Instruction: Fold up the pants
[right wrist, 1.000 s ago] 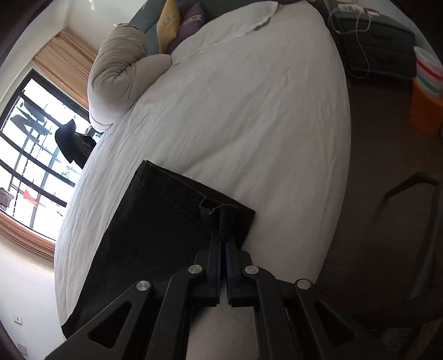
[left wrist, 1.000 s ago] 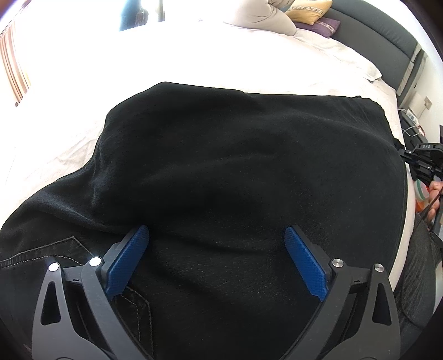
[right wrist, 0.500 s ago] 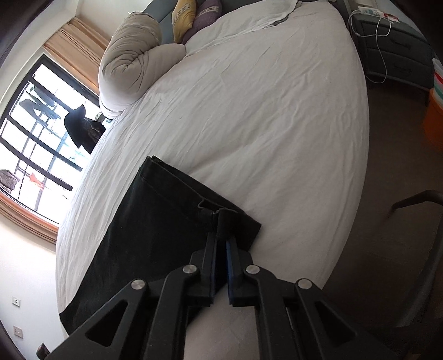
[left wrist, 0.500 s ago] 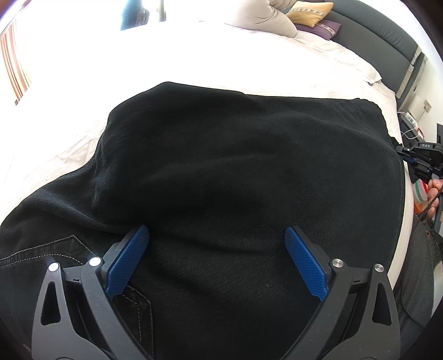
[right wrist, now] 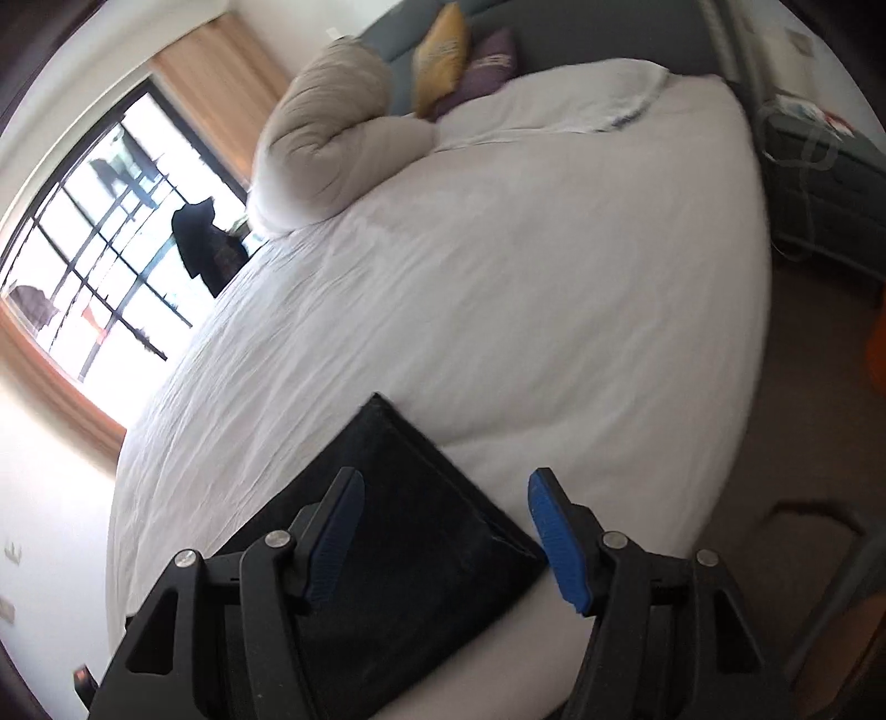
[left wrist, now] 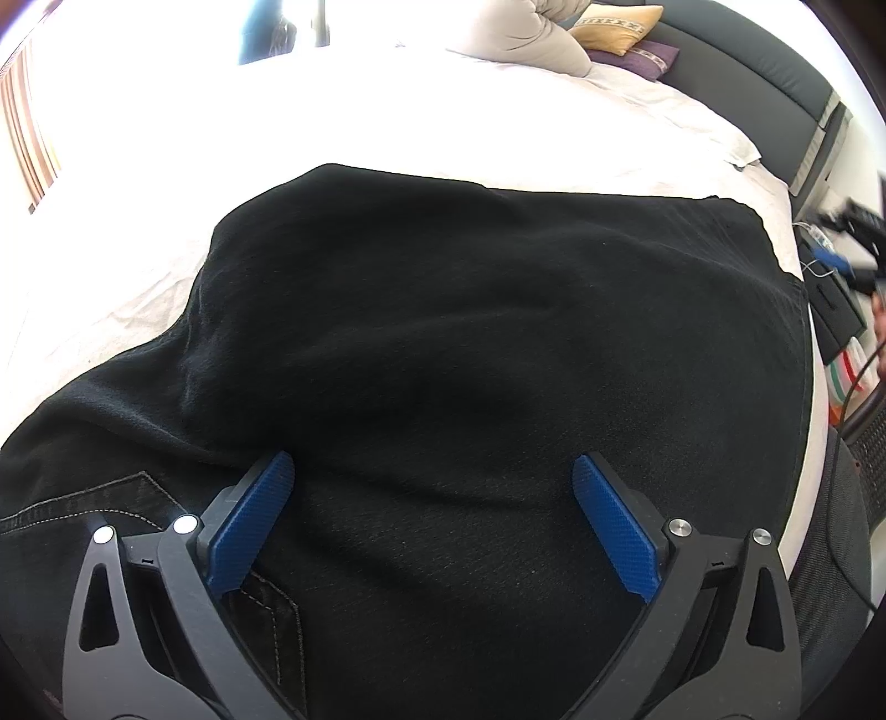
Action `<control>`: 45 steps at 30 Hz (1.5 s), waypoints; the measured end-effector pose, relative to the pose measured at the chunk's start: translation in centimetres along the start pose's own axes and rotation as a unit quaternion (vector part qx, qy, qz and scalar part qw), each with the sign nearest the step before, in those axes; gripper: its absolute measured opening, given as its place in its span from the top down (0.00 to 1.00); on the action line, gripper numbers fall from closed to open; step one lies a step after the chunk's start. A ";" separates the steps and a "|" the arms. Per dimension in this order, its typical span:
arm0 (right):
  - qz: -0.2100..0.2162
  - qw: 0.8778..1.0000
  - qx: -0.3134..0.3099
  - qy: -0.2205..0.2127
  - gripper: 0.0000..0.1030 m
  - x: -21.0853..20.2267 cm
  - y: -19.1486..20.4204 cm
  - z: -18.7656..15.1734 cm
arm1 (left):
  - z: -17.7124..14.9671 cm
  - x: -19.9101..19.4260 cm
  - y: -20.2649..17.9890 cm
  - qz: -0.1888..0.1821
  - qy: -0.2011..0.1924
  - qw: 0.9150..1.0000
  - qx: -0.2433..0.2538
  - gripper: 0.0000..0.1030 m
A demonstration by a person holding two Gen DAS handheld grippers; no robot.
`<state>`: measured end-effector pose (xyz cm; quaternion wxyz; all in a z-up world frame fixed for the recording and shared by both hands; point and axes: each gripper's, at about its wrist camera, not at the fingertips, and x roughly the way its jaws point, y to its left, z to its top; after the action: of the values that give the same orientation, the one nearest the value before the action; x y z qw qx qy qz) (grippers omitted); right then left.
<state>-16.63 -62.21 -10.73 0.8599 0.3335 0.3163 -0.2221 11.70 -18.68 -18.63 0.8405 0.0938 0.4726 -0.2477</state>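
White-sheeted bed [right wrist: 554, 266] carries my black denim pants [left wrist: 470, 343], spread mid-frame. Left hand-held gripper [left wrist: 432, 520] hovers wide over them; right hand-held gripper [right wrist: 446, 531] spreads wide above their far hem, probably readying regrasps. Beyond, upper left, rumpled beige duvet [right wrist: 332, 138].

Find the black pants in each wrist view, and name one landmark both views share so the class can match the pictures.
Left wrist: the pants fill the centre and lower frame, under the open left gripper.
Right wrist: the pants lie at bottom centre, below the open right gripper.
Shared landmark: the yellow cushion at the headboard.
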 end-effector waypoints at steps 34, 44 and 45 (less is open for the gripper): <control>-0.023 0.986 -0.096 0.137 1.00 7.6 4.7 -5.1 | 0.8 -2.6 4.3 -0.015 -0.017 0.996 -0.089 0.01; 0.276 0.862 -0.355 0.234 0.46 5.6 31.4 -10.0 | -1.5 -4.6 4.4 -0.034 -0.038 0.994 -0.098 0.01; 0.290 0.834 -0.401 0.245 0.37 6.0 34.4 -11.7 | -1.9 -4.4 4.6 -0.032 -0.034 0.994 -0.099 0.01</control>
<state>3.40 -31.52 -6.75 0.8375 0.0798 0.4669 0.2726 10.71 -12.56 -16.32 0.8531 -0.0132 0.4685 -0.2293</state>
